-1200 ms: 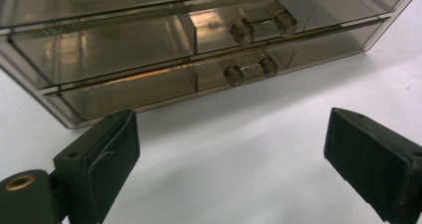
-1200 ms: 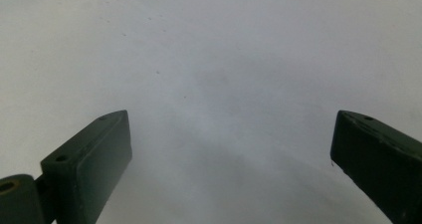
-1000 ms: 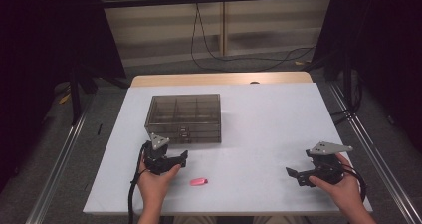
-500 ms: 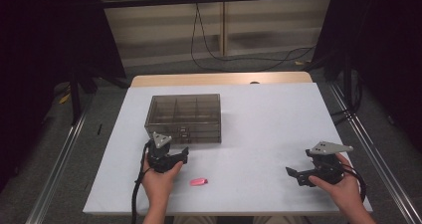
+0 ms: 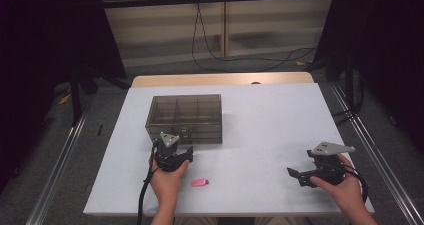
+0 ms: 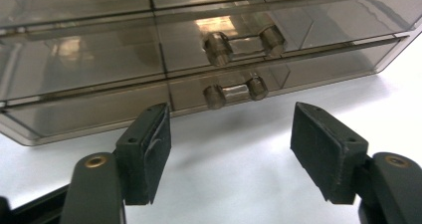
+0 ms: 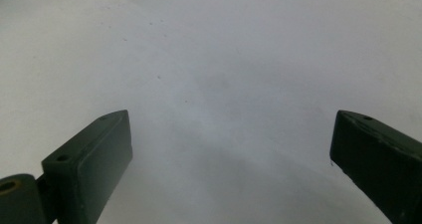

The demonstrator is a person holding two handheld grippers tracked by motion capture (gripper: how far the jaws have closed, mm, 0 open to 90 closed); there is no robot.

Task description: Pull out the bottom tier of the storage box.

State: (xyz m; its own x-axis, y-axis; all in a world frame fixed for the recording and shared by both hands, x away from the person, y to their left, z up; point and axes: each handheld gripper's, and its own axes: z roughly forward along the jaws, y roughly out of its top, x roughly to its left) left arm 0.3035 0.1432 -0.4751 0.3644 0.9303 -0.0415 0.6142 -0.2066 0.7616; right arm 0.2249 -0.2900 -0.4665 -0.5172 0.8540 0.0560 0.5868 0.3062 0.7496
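Observation:
A smoky translucent drawer box (image 5: 185, 117) stands left of the table's middle. In the left gripper view its two stacked drawers face me, with the upper handle (image 6: 244, 42) above the lower handle (image 6: 235, 89). My left gripper (image 5: 174, 154) sits just in front of the box, a short gap away from the lower handle. Its jaws (image 6: 231, 144) have just been closing, still stand apart, and have only white table between them. A small pink piece (image 5: 199, 182) lies on the table to its right. My right gripper (image 5: 304, 166) rests at the front right, wide open (image 7: 231, 149) over bare table.
The white table (image 5: 270, 120) ends near my hands at the front edge. A wooden strip (image 5: 220, 80) runs along its far edge. Metal rails (image 5: 60, 160) flank the table, and cables (image 5: 240, 60) lie on the floor behind it.
My left gripper has shifted a little to the right in front of the box and its jaws stand narrower. The right gripper and the pink piece have not moved.

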